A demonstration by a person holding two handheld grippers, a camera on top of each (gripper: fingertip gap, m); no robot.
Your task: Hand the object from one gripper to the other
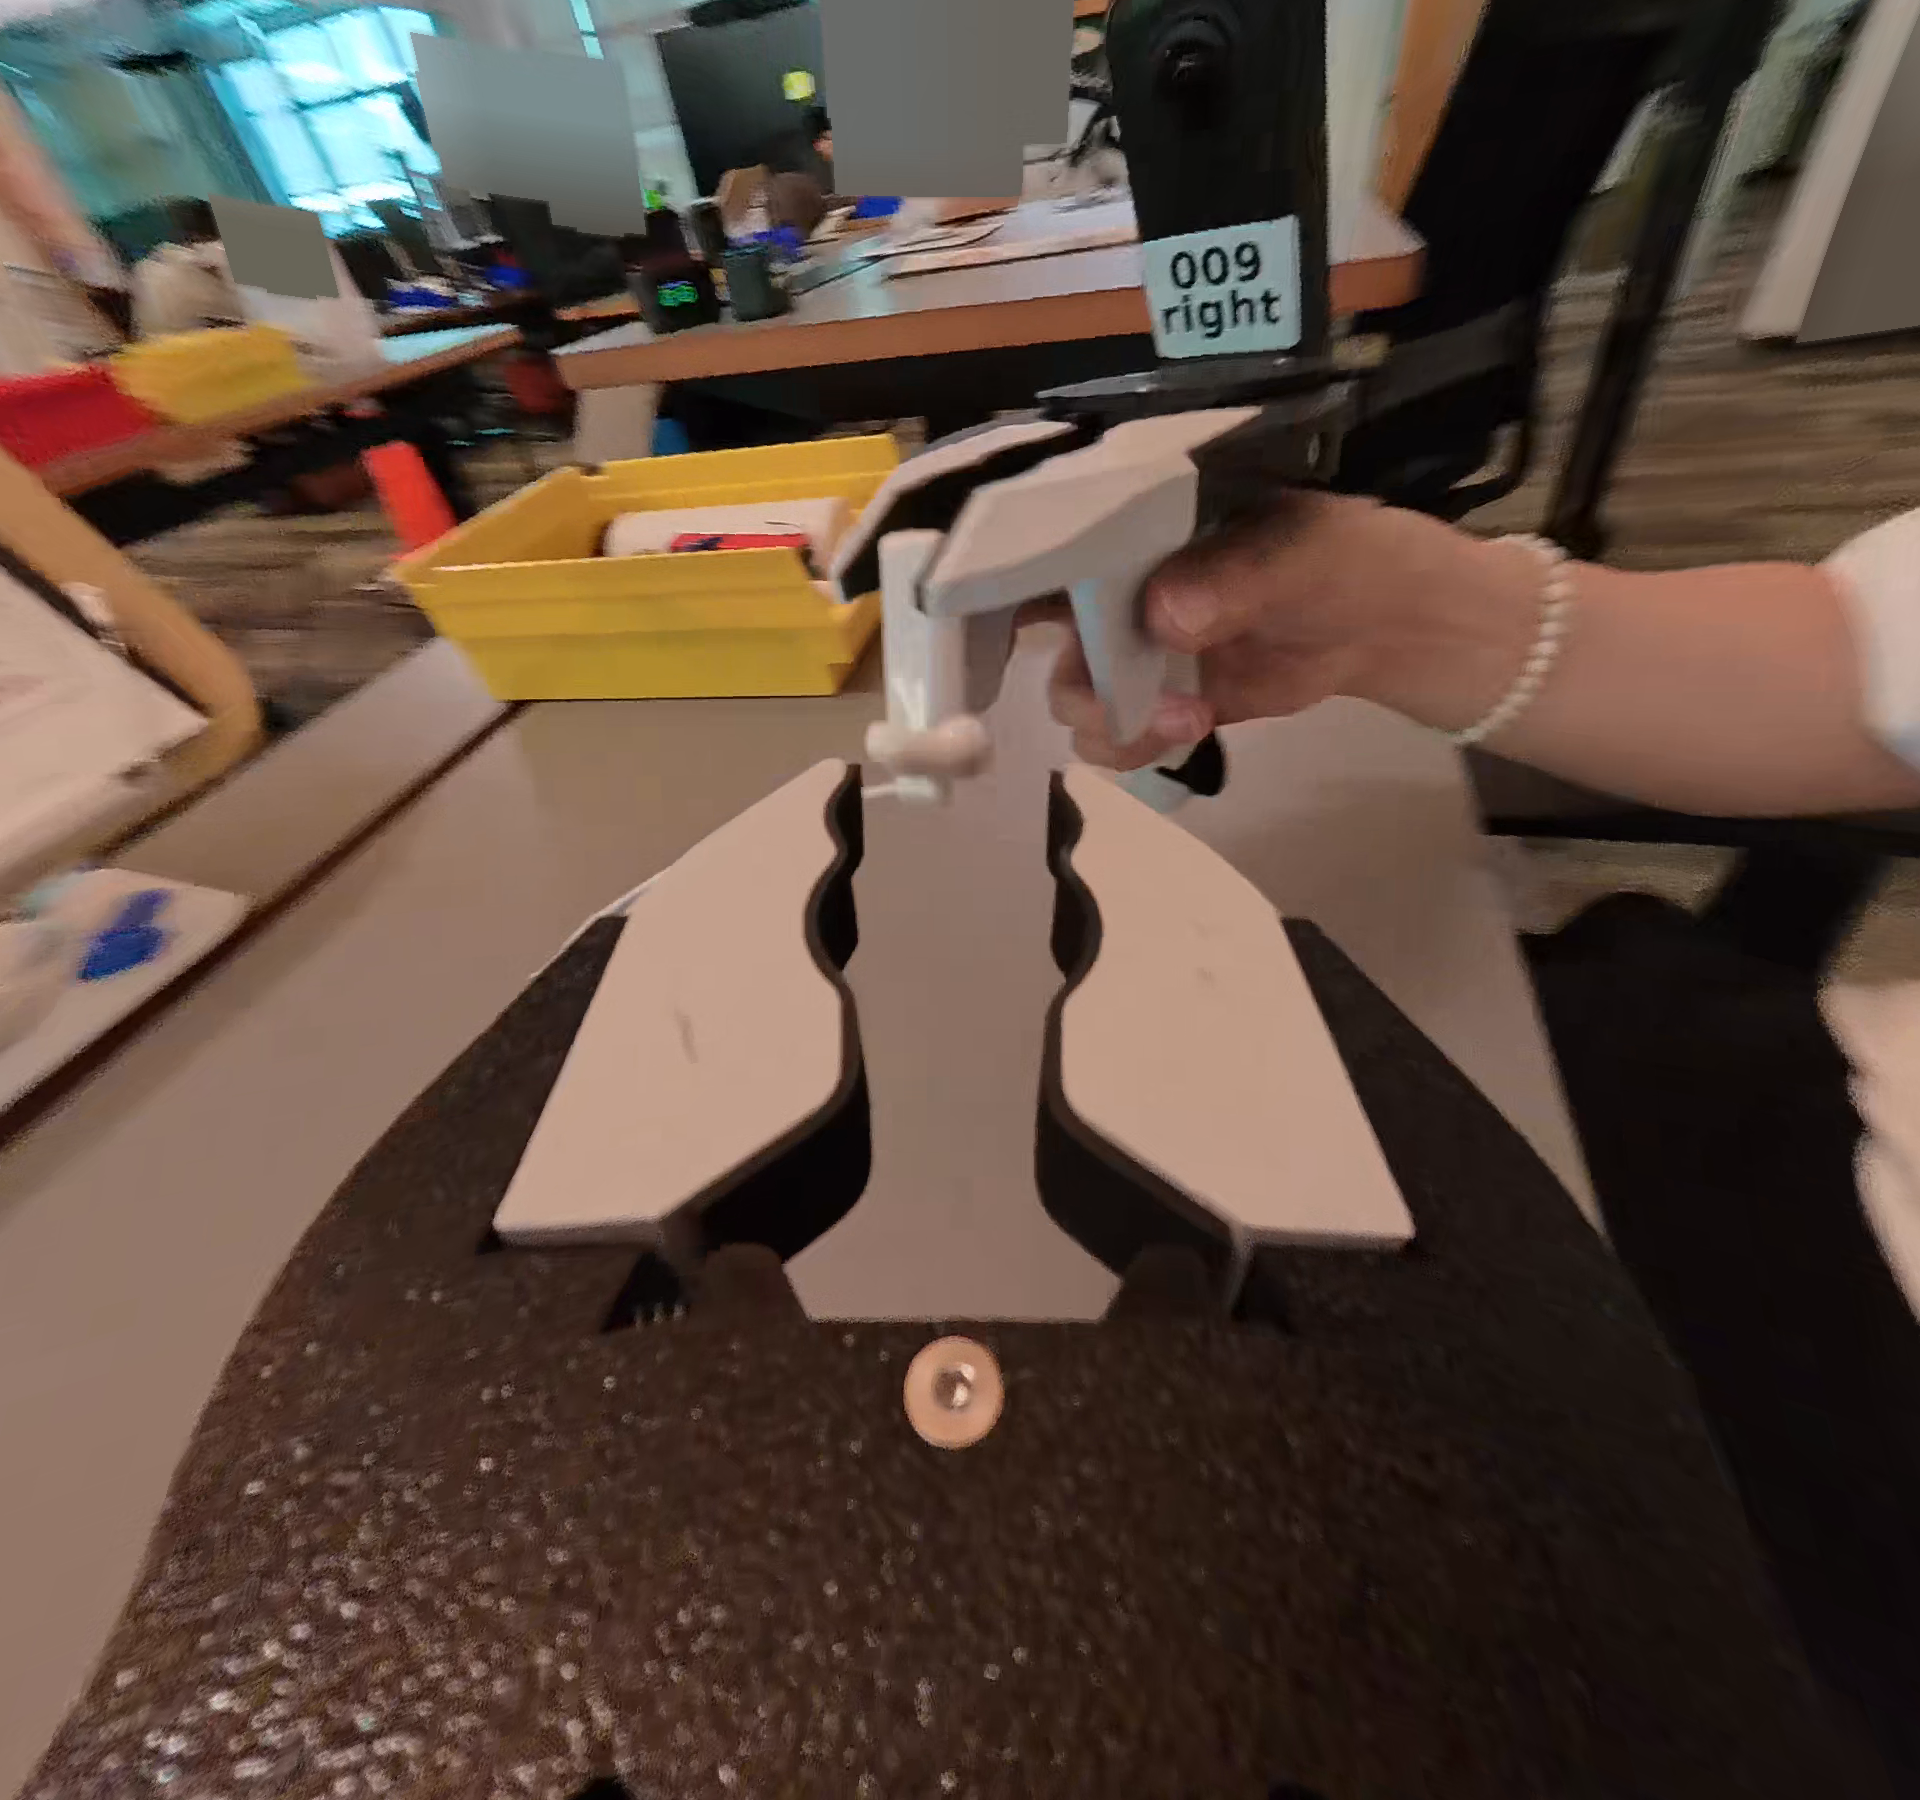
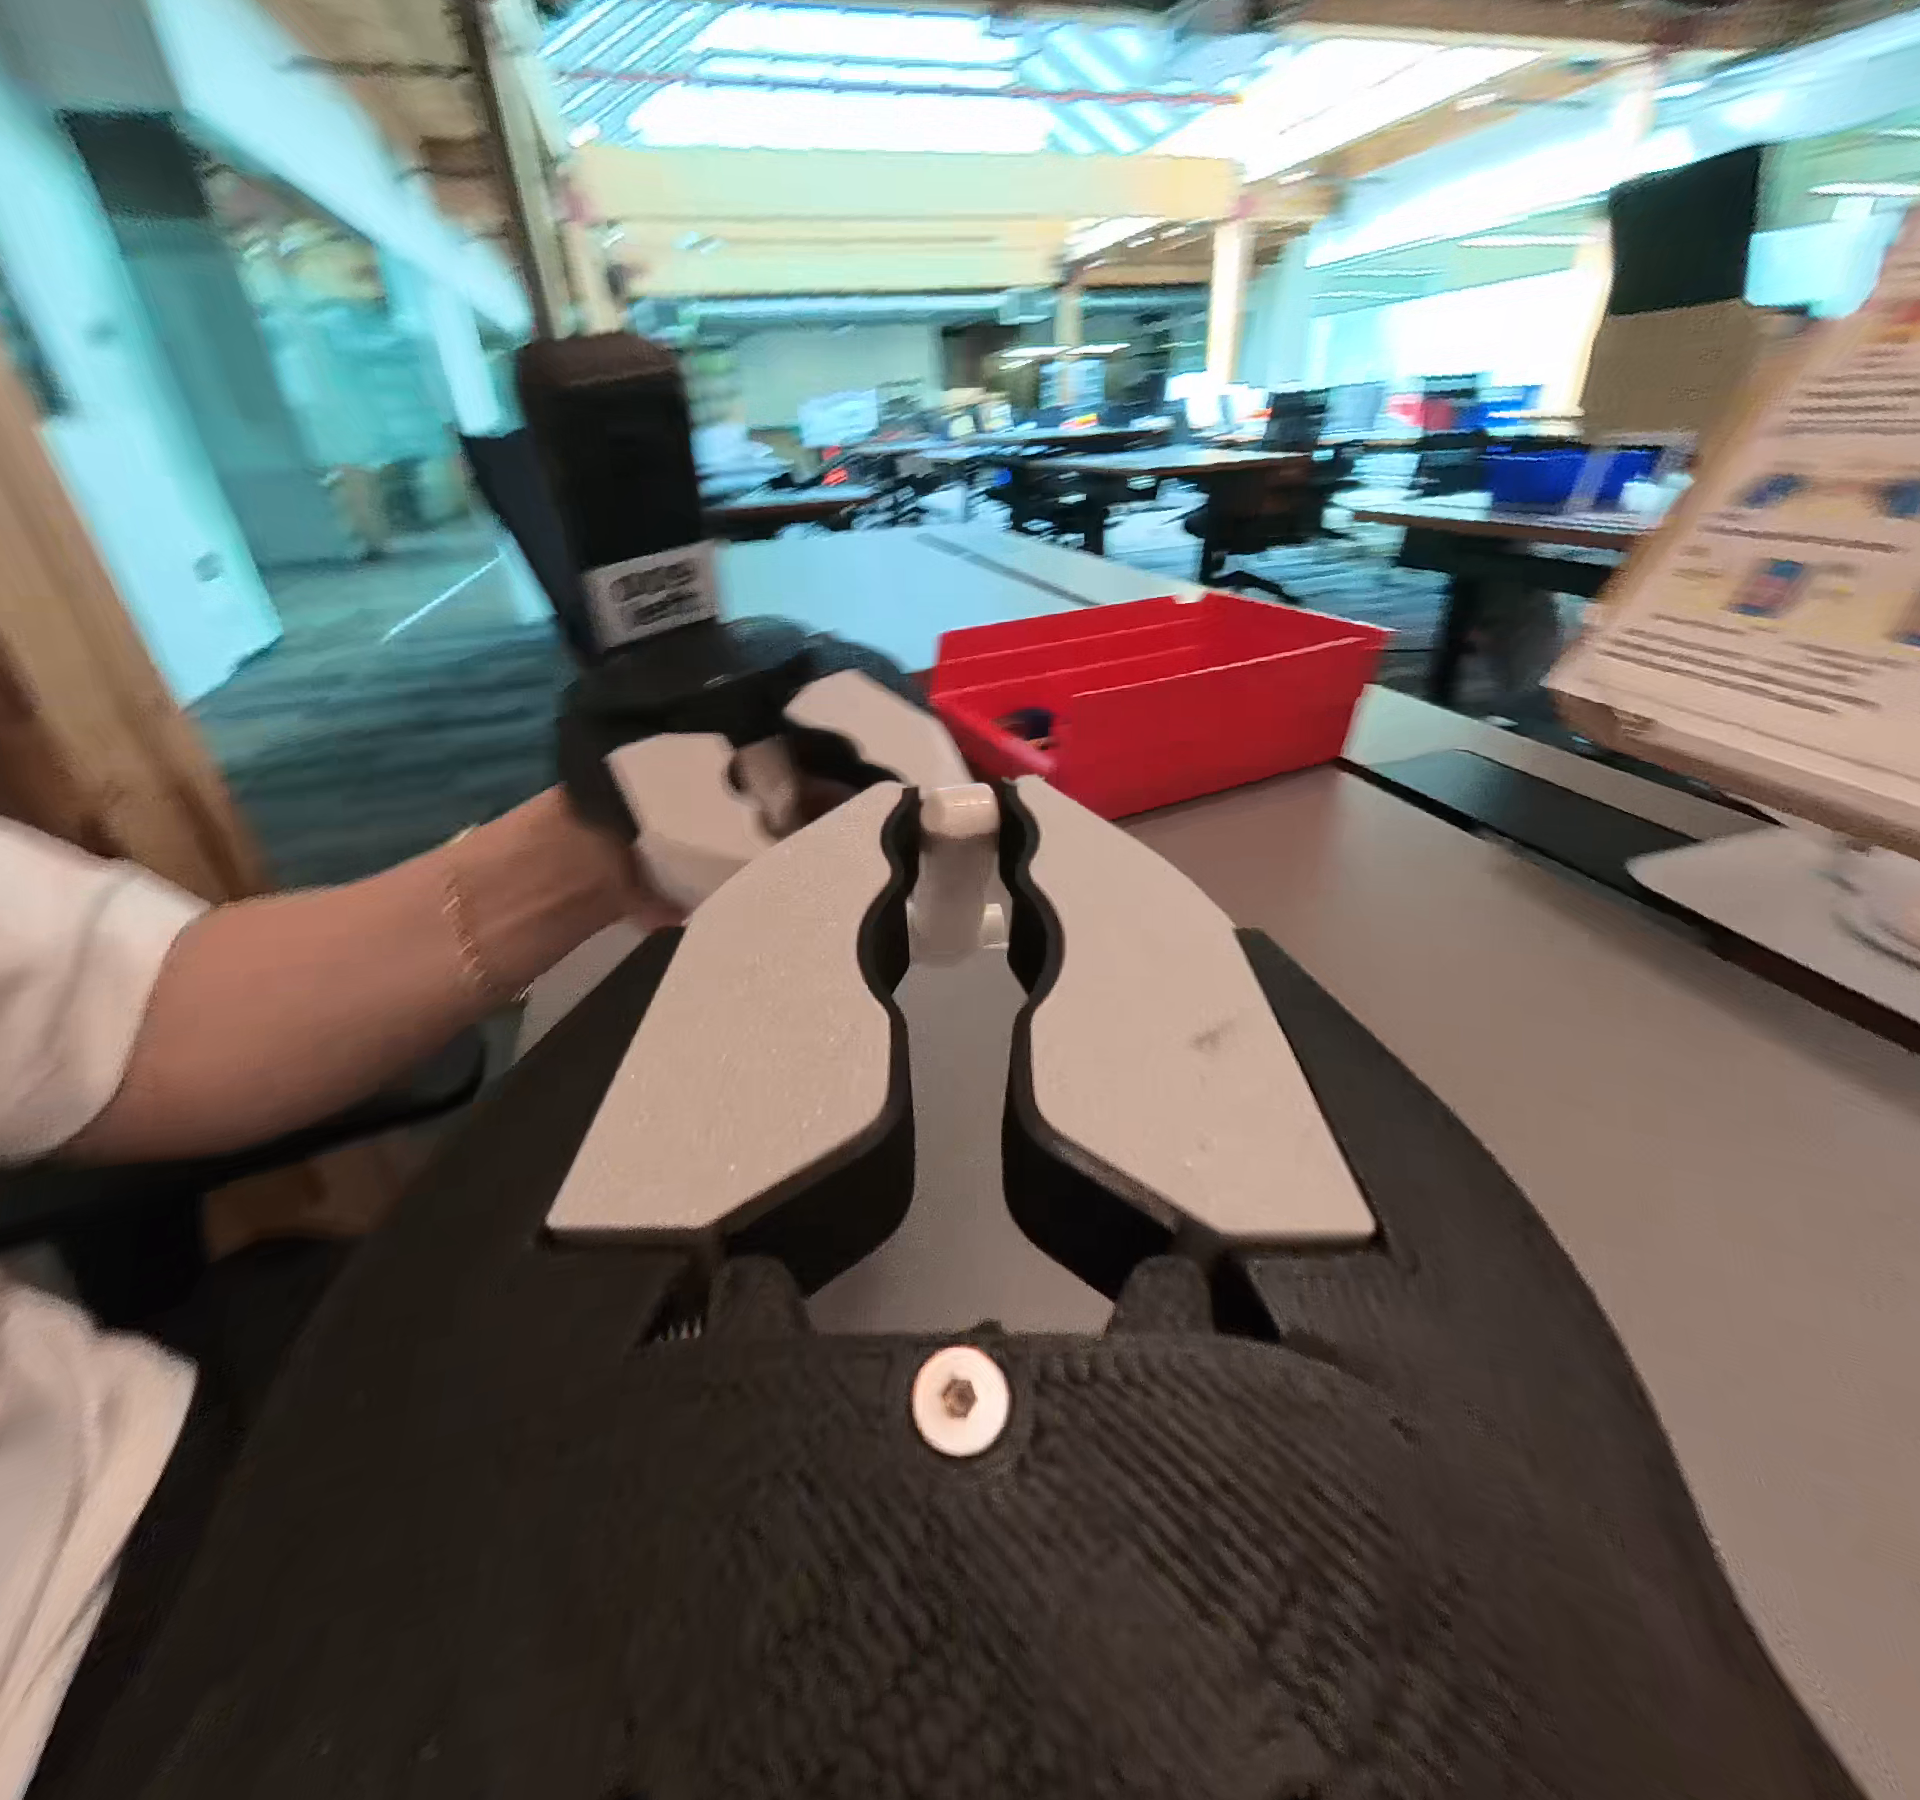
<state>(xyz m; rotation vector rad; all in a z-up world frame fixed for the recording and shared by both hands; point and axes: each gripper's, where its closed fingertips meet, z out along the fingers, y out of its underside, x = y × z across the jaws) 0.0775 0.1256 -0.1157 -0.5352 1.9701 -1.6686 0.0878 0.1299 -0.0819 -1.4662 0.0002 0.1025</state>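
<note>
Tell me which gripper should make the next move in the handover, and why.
Left. The right gripper is already shut on the white part, holding it upright above the table. The left gripper is open, with the part's lower end just ahead of its fingertips, so it probably only needs to advance and close.

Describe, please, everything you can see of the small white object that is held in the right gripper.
The white object looks like smooth plastic: an upright flat bar with a rounded knob and a thin peg at its lower end. The right gripper is shut on its upper part, so it hangs above the grey table without touching it. The open left gripper has its tips just below and around the lower end, not gripping. Finer details are blurred.
</note>
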